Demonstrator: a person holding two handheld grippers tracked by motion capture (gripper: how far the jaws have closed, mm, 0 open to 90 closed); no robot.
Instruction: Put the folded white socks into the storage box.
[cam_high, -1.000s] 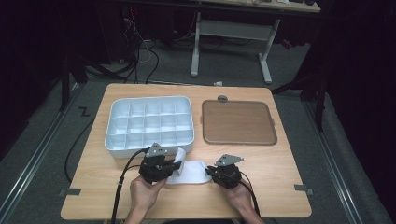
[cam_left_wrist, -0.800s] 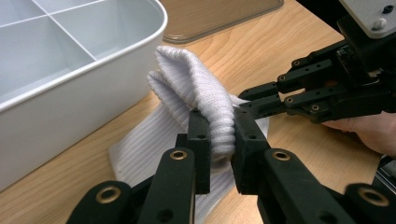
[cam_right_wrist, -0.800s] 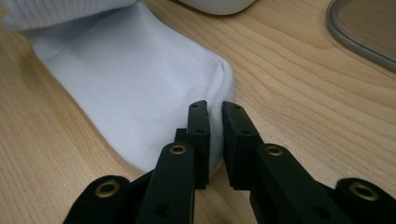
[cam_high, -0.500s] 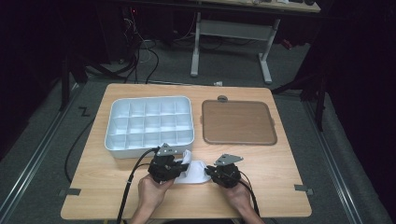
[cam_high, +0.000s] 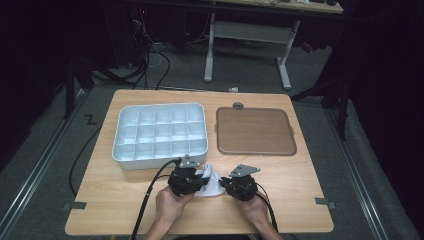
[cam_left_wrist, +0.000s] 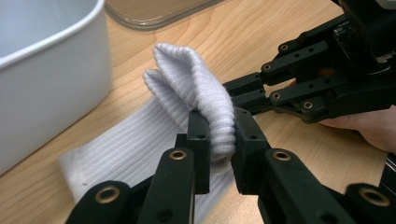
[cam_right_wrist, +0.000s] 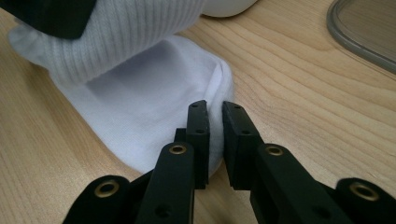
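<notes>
A white ribbed sock (cam_high: 212, 184) lies on the wooden table near its front edge, between my two grippers. My left gripper (cam_left_wrist: 218, 126) is shut on a raised fold of the ribbed part, which arches over the flat part (cam_left_wrist: 135, 144) lying on the wood. In the high view the left gripper (cam_high: 199, 180) sits just left of the sock. My right gripper (cam_right_wrist: 215, 109) is shut on the sock's smooth rounded end (cam_right_wrist: 144, 112), low against the table. Its jaws (cam_left_wrist: 240, 91) reach in right beside the left gripper's fold.
A white compartment tray (cam_high: 131, 150) stands just behind the left gripper, its wall (cam_left_wrist: 51, 79) close to the sock. A brown lid (cam_high: 254, 131) with a clear rim lies at the back right. Cables trail off the front edge. Bare wood lies at both sides.
My left gripper has moved right toward the right gripper, carrying the sock's ribbed end up and over the rest. The right gripper has stayed put.
</notes>
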